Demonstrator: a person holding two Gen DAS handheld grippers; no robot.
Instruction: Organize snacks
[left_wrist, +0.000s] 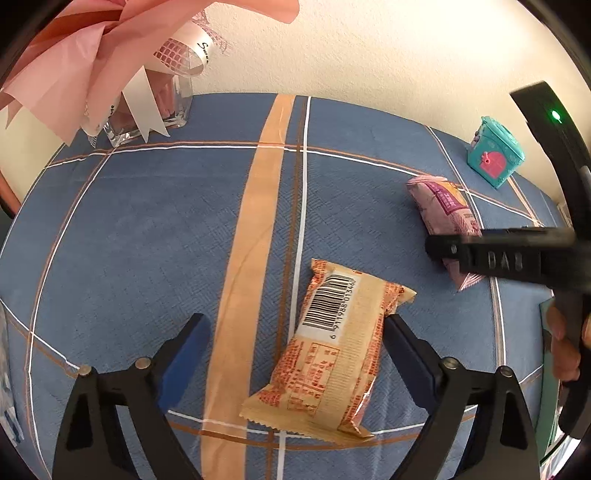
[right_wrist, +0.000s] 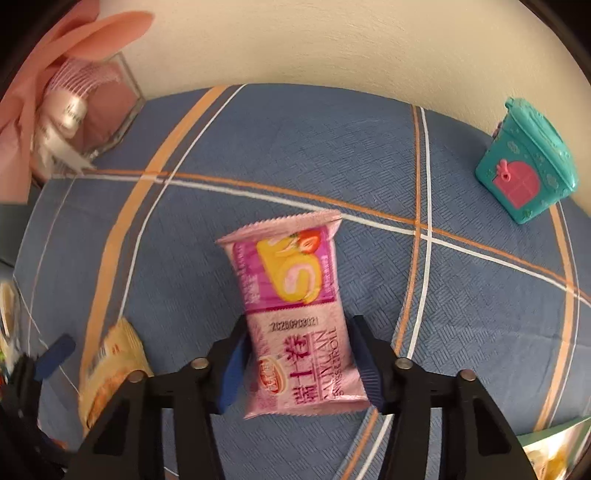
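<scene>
A beige-and-orange snack pack (left_wrist: 332, 350) lies barcode-up on the blue plaid tablecloth (left_wrist: 166, 229). My left gripper (left_wrist: 295, 332) is open around it: the right finger touches its edge, the left finger stands apart. My right gripper (right_wrist: 297, 354) is shut on a pink Swiss-roll snack pack (right_wrist: 295, 314), its blue pads pressing both long sides. That pink pack (left_wrist: 443, 206) and the right gripper (left_wrist: 491, 258) also show at the right of the left wrist view. The beige pack (right_wrist: 110, 369) shows blurred at the left of the right wrist view.
A glass vase (left_wrist: 147, 110) with pink paper and ribbons stands at the far left by the wall. A teal toy box with a pink door (right_wrist: 528, 173) sits at the far right. Another packet (right_wrist: 554, 450) peeks in at the lower right.
</scene>
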